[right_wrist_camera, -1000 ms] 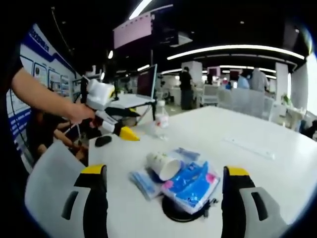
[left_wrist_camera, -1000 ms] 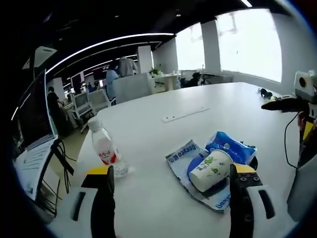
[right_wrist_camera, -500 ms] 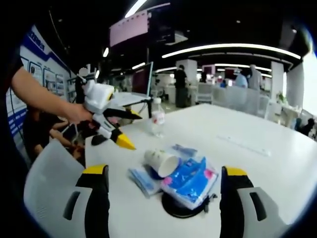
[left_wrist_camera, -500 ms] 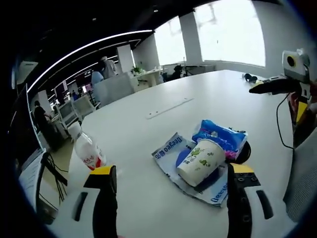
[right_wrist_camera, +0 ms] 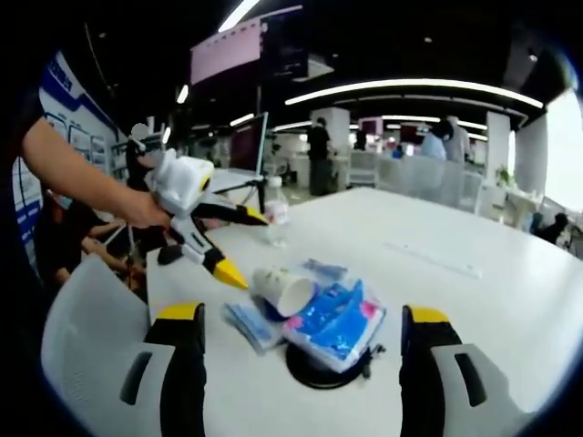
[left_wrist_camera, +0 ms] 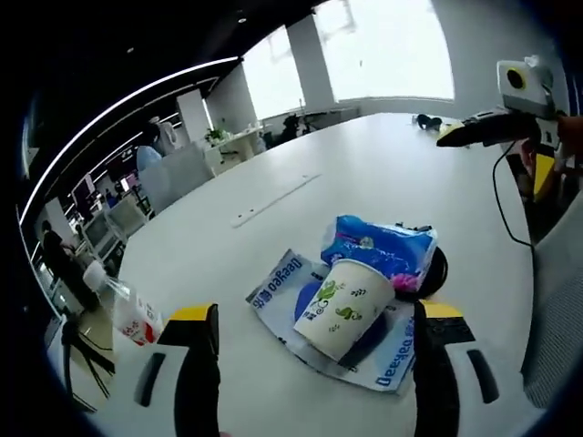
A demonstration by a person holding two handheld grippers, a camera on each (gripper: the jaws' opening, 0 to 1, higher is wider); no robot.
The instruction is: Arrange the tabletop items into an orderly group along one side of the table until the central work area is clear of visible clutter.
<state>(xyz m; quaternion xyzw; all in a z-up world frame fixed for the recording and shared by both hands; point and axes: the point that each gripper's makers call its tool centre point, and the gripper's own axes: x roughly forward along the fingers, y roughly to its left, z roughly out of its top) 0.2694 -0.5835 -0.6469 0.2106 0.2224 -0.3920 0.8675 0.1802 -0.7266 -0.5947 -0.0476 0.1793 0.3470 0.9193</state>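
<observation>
A white paper cup (left_wrist_camera: pixel 344 306) with green print lies on its side on a flat blue-and-white packet (left_wrist_camera: pixel 383 350), between my open left gripper's (left_wrist_camera: pixel 310 364) jaws. A blue tissue pack (left_wrist_camera: pixel 378 248) rests behind it, partly over a black round disc (left_wrist_camera: pixel 435 270). A water bottle (left_wrist_camera: pixel 137 319) stands at the left. In the right gripper view the same cup (right_wrist_camera: pixel 282 289), tissue pack (right_wrist_camera: pixel 335 314), disc (right_wrist_camera: pixel 314 373) and bottle (right_wrist_camera: pixel 275 218) lie ahead of my open right gripper (right_wrist_camera: pixel 296 364). The left gripper (right_wrist_camera: pixel 214 241) hangs just left of the cup there. The right gripper (left_wrist_camera: pixel 492 127) enters the left gripper view at the upper right.
The white table (left_wrist_camera: pixel 364 173) stretches far beyond the pile, with a long white strip (left_wrist_camera: pixel 273 198) set in its middle. A grey chair back (right_wrist_camera: pixel 91 337) stands at the near left. A person's arm (right_wrist_camera: pixel 82 177) holds the left gripper. Desks, monitors and people fill the room behind.
The left gripper has swung right and closer to the cup; the bottle has slid to that view's left edge. In the right gripper view the left gripper's yellow tips have come nearer the cup.
</observation>
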